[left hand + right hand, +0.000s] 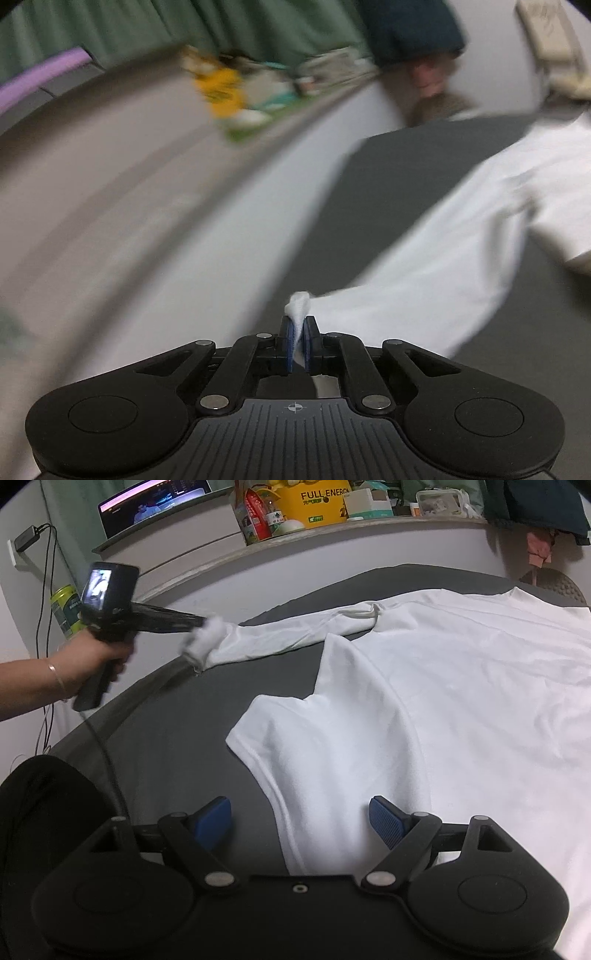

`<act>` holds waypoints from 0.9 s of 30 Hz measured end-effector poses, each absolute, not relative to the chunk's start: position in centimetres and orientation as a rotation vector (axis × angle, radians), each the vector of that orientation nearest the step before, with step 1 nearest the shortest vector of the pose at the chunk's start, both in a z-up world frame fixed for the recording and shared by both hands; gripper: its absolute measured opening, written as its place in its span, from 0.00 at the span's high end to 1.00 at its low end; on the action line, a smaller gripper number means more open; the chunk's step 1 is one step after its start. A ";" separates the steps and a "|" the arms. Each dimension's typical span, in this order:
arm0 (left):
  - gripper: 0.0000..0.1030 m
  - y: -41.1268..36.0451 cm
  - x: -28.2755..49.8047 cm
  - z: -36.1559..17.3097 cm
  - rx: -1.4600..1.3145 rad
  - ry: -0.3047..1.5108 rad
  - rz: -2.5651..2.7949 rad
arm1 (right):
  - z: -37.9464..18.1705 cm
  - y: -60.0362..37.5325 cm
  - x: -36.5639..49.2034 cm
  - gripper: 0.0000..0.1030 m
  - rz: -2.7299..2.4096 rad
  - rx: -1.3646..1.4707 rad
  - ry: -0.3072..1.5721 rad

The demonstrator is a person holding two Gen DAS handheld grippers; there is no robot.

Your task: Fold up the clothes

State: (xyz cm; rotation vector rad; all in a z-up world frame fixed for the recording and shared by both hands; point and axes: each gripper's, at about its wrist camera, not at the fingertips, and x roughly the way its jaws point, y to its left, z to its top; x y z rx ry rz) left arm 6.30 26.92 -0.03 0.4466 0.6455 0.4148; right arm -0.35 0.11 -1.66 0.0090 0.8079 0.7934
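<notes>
While the white shirt (461, 701) is spread over the dark mat (166, 738) across the middle and right of the right wrist view, 1 long sleeve (280, 637) is pulled out toward the upper left of the frame. The cuff (299, 301) of that sleeve is pinched tight between the closed pads of the left gripper (298, 339), low in the middle of the left wrist view. In the right wrist view the same left gripper (195, 627) is seen at the left, held in a hand (96, 661). The right gripper (299, 821) is held wide open at the bottom of the frame, and nothing is held in it. The near edge of the shirt is seen between its 2 blue pads.

The sleeve seems to be in the middle of being moved, perhaps to be laid straight or folded over the body. The left view is blurred, so the way it is going cannot be told. The cuff should be kept gripped firmly, the sleeve carried low and flat, and the body of the shirt not dragged along.
</notes>
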 end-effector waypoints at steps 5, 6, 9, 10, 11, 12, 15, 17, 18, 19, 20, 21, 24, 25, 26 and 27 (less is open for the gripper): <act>0.91 30.3 7.6 -1.9 0.548 0.868 0.520 | -1.7 0.4 -0.5 0.21 0.808 -0.001 0.808; 0.91 31.0 8.1 -2.4 0.518 0.907 0.534 | -1.8 0.5 -0.6 0.21 0.810 -0.008 0.808; 0.70 33.7 8.0 -2.6 0.304 0.913 0.586 | -1.6 0.6 -0.8 0.21 0.809 -0.021 0.802; 0.59 34.6 7.7 -2.6 0.223 0.900 0.603 | -1.5 0.5 -0.8 0.21 0.806 -0.019 0.799; 0.32 35.5 7.0 -2.2 0.129 0.860 0.636 | -1.4 0.4 -0.8 0.21 0.803 -0.017 0.797; 0.14 36.2 6.1 -1.9 0.059 0.818 0.663 | -1.5 0.4 -0.7 0.21 0.803 -0.015 0.800; 0.14 37.3 3.8 -1.6 -0.061 0.754 0.668 | -1.7 0.4 -0.5 0.21 0.802 -0.008 0.808; 0.14 37.2 2.9 -1.9 -0.071 0.757 0.627 | -1.8 0.4 -0.4 0.21 0.801 -0.004 0.813; 0.14 37.2 2.5 -2.1 -0.074 0.759 0.608 | -1.9 0.4 -0.4 0.21 0.800 -0.002 0.816; 0.14 37.2 2.1 -2.3 -0.068 0.760 0.600 | -1.9 0.4 -0.3 0.21 0.800 0.000 0.819; 0.14 37.4 1.9 -2.5 -0.072 0.760 0.611 | -2.0 0.4 -0.3 0.21 0.800 0.002 0.821; 0.14 37.6 1.7 -2.7 -0.079 0.758 0.622 | -1.9 0.4 -0.4 0.21 0.803 -0.002 0.818; 0.14 39.2 0.9 -2.9 -0.222 0.691 0.630 | -1.8 0.5 -0.6 0.21 0.806 -0.011 0.810; 0.17 39.6 0.8 -3.0 -0.271 0.665 0.635 | -1.8 0.5 -0.6 0.21 0.804 -0.012 0.810; 0.29 39.9 0.6 -3.1 -0.317 0.649 0.638 | -1.8 0.5 -0.6 0.21 0.802 -0.013 0.809; 0.40 40.2 0.5 -3.3 -0.361 0.634 0.639 | -1.8 0.4 -0.6 0.21 0.800 -0.011 0.811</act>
